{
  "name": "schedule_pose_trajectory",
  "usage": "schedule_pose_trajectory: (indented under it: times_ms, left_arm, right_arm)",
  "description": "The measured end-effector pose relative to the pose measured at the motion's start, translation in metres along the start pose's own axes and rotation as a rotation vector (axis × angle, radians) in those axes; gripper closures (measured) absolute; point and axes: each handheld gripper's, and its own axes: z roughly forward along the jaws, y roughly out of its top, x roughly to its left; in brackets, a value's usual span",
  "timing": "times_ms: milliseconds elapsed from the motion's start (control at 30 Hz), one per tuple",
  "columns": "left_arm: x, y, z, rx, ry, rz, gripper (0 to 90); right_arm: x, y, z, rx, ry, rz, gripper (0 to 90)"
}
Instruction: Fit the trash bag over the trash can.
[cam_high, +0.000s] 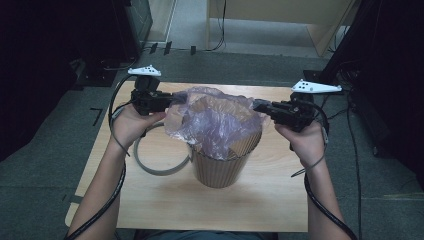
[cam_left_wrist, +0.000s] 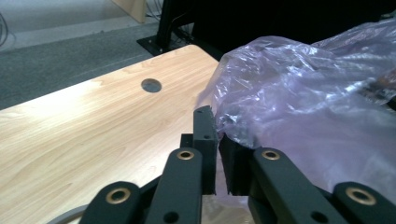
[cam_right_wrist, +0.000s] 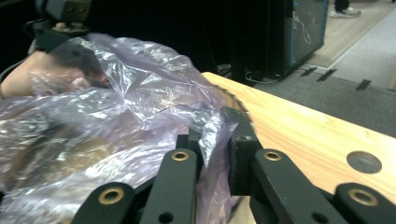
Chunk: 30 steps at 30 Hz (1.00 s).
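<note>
Left tongs (cam_high: 172, 101) and right tongs (cam_high: 258, 106) level, facing inward, each clamped on the plastic bag (cam_high: 215, 120)

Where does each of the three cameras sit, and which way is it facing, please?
High view: above the person's side, looking forward and down on the table, bin and bag; both forearms, hands and grippers show.
Left gripper view: rides the left gripper, looking along its jaws, shut on the bag's edge, over the table.
Right gripper view: rides the right gripper, jaws pinching the bag, facing the left hand.
Shared: both gripper views show the bag and table.
</note>
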Motion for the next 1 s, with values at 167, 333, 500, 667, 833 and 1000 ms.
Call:
schedule_pose_trajectory:
  times_ms: [167,333,500,667,833,1000]
  left_arm:
    - [0.011,-0.005,0.007,0.002,0.006,-0.022,86.4]
    - [0.02,-0.01,0.019,0.013,-0.025,-0.05,86.6]
    - [0.029,-0.017,0.03,0.011,-0.084,-0.09,86.9]
    - [0.038,-0.025,0.038,0.026,-0.113,-0.138,87.8]
    - [0.042,-0.03,0.043,0.035,-0.124,-0.163,89.0]
    - [0.047,-0.036,0.048,0.063,-0.126,-0.181,89.4]
  right_arm:
    - [-0.015,-0.004,0.007,-0.01,-0.031,0.048,86.3]
    - [-0.033,-0.012,0.013,-0.002,-0.065,0.103,86.5]
    - [-0.048,-0.024,0.021,0.039,-0.079,0.148,86.6]
    - [-0.055,-0.034,0.029,0.078,-0.072,0.17,87.3]
    - [-0.058,-0.041,0.036,0.112,-0.064,0.184,87.2]
    - [-0.062,-0.049,0.04,0.146,-0.059,0.201,87.2]
